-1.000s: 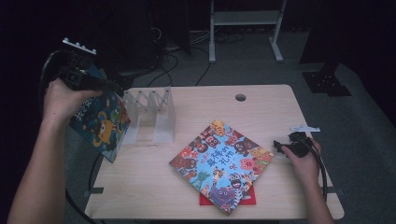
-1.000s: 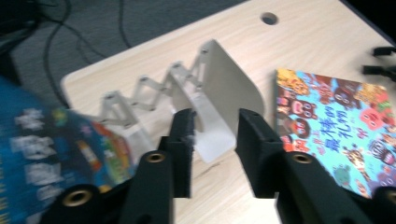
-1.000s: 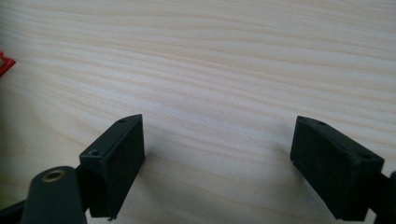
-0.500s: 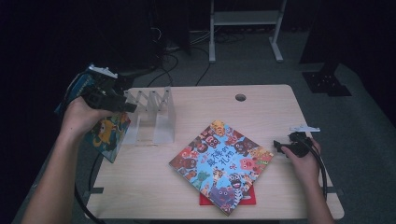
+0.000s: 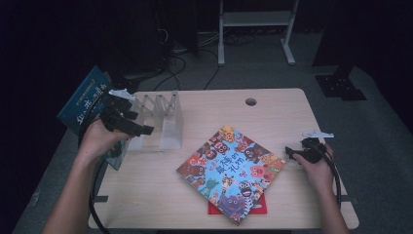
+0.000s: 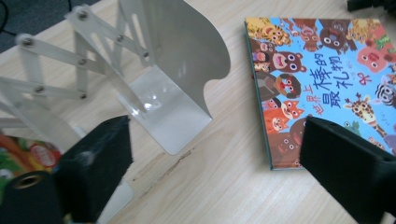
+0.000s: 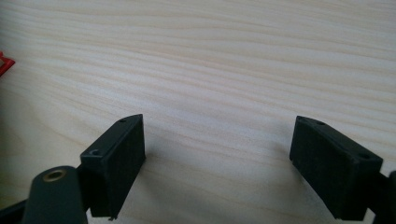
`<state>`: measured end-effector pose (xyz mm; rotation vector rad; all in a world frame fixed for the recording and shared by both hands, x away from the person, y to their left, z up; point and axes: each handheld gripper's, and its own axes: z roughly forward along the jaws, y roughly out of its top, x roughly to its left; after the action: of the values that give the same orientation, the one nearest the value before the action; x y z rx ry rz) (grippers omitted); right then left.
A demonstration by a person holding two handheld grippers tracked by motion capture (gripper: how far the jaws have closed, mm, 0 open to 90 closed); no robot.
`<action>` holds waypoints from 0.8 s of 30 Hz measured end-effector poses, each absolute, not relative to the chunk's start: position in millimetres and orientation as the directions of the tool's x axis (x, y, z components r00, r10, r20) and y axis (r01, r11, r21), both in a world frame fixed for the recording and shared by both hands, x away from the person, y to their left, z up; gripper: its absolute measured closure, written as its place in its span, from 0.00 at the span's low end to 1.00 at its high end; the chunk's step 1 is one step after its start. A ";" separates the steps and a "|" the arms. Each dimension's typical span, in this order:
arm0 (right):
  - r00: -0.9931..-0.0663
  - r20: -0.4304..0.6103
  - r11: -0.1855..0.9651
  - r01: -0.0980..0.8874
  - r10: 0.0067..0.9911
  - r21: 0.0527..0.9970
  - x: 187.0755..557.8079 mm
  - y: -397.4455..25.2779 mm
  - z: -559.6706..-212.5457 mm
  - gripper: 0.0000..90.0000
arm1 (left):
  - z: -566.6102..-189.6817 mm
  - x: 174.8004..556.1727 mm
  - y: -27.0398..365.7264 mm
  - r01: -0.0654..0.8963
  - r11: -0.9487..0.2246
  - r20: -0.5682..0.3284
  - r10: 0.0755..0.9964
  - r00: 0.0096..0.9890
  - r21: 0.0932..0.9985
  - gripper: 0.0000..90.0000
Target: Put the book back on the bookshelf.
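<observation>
A white fold-out book rack (image 5: 163, 119) stands at the table's left. A blue book (image 5: 86, 103) leans at the rack's left end, partly behind the person's left hand. My left gripper (image 5: 141, 129) hovers over the rack's front, open and holding nothing. In the left gripper view the rack (image 6: 180, 70) lies between its jaws (image 6: 219, 172), with the picture book (image 6: 327, 74) to the right. That colourful animal picture book (image 5: 231, 170) lies flat mid-table on a red book (image 5: 216, 209). My right gripper (image 5: 290, 152) rests open just right of it, over bare wood (image 7: 217, 158).
The table (image 5: 272, 112) has a round cable hole (image 5: 251, 102) near its far edge. A red book corner (image 7: 3, 61) shows at the left of the right gripper view. Beyond the table stand a metal stand (image 5: 255, 24) and floor cables (image 5: 195, 48).
My left gripper has come down and to the right, from the blue book's top to over the rack's front. The blue book now shows its blue cover. The right gripper stayed still.
</observation>
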<state>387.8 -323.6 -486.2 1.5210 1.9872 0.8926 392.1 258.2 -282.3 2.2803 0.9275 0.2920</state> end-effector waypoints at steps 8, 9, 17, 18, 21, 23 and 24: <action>-0.267 0.014 0.170 0.650 0.964 0.740 387.8 -323.6 -486.2 0.19 | -311.7 385.2 241.5 0.507 -0.583 -0.010 0.650 0.760 0.635 0.01; -0.267 0.014 0.170 0.650 0.964 0.740 387.8 -323.6 -486.2 0.19 | -315.0 383.8 239.0 0.503 -0.594 -0.001 0.645 0.764 0.627 0.01; -0.267 0.014 0.170 0.650 0.963 0.741 387.8 -323.6 -486.2 0.19 | -335.8 375.3 227.9 0.476 -0.595 -0.011 0.617 0.787 0.648 0.01; -0.267 0.014 0.170 0.650 0.963 0.740 387.8 -323.6 -486.2 0.19 | -338.3 374.1 226.6 0.469 -0.595 -0.008 0.614 0.789 0.653 0.01; -0.267 0.014 0.170 0.651 0.963 0.740 387.8 -323.6 -486.2 0.19 | -347.5 370.7 222.4 0.472 -0.589 -0.024 0.609 0.793 0.656 0.01; -0.269 0.015 0.170 0.650 0.963 0.740 387.5 -323.5 -486.1 0.20 | -354.6 368.6 219.4 0.471 -0.585 -0.032 0.604 0.796 0.661 0.01; -0.272 0.016 0.170 0.648 0.962 0.743 387.0 -323.6 -486.0 0.23 | -358.1 367.4 217.8 0.472 -0.586 -0.037 0.601 0.798 0.658 0.01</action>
<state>387.0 -323.6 -486.0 1.5166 1.9890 0.8993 367.4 217.8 -358.1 2.3055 0.7890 0.2472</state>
